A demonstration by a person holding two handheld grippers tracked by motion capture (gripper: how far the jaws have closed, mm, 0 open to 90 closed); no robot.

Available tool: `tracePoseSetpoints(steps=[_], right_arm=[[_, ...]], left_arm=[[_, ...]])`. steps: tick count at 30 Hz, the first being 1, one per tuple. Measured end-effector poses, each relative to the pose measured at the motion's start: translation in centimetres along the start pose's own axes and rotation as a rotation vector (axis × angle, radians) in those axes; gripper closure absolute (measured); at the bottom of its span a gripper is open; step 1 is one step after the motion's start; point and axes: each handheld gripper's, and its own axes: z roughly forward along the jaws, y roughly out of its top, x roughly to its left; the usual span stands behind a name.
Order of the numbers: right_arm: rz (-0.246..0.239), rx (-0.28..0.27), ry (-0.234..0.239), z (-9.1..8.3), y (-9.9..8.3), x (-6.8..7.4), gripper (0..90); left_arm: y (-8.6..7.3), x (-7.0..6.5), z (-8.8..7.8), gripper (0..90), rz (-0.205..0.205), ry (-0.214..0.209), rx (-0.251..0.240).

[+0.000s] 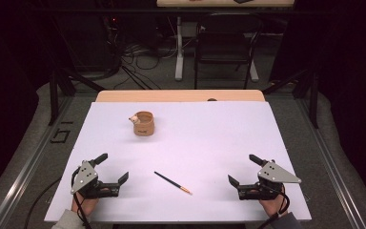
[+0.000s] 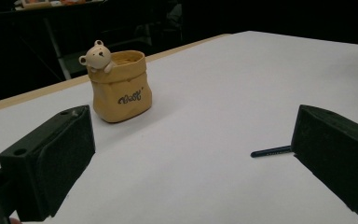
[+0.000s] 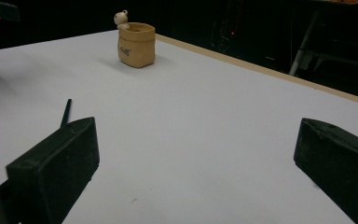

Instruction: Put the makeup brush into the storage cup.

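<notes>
White sheeting covers the bench [image 1: 209, 143], with dark floor, cables and a chair beyond it. Left tongs [image 1: 113, 168] at seven o'clock and right tongs [image 1: 240, 170] at five o'clock both stand wide apart, gripping nothing. At eleven o'clock sits a tan bear-trimmed pouch holder [image 1: 143, 123]; its inside isn't visible enough to tell what it holds. Between the tongs, at six o'clock, lies the thin black pen [image 1: 172, 182], flat on the sheet. Being slim, it could likely roll or slip from the pads, and a knock might tip the holder.
</notes>
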Motion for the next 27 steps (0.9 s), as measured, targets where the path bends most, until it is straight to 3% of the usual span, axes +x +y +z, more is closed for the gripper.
tracePoseSetpoints(steps=[6,7,8,21,27], right_arm=[[-0.006,0.012,0.015,0.2,0.1,0.2,0.0],[-0.006,-0.011,0.014,0.4,0.1,0.3,0.0],[-0.010,0.016,0.023,0.3,0.2,0.3,0.0],[-0.009,0.081,0.077,2.1,0.5,0.9,0.0],[-0.021,0.123,0.128,3.4,0.8,1.5,0.0]], left_arm=[[0.0,0.0,0.0,0.0,-0.006,-0.006,0.002],[0.0,0.0,0.1,0.0,-0.004,-0.007,0.003],[0.0,0.0,0.1,0.0,-0.005,-0.008,0.004],[0.0,-0.1,0.2,0.0,-0.007,-0.025,0.016],[0.0,-0.2,0.4,0.0,-0.002,-0.036,0.024]])
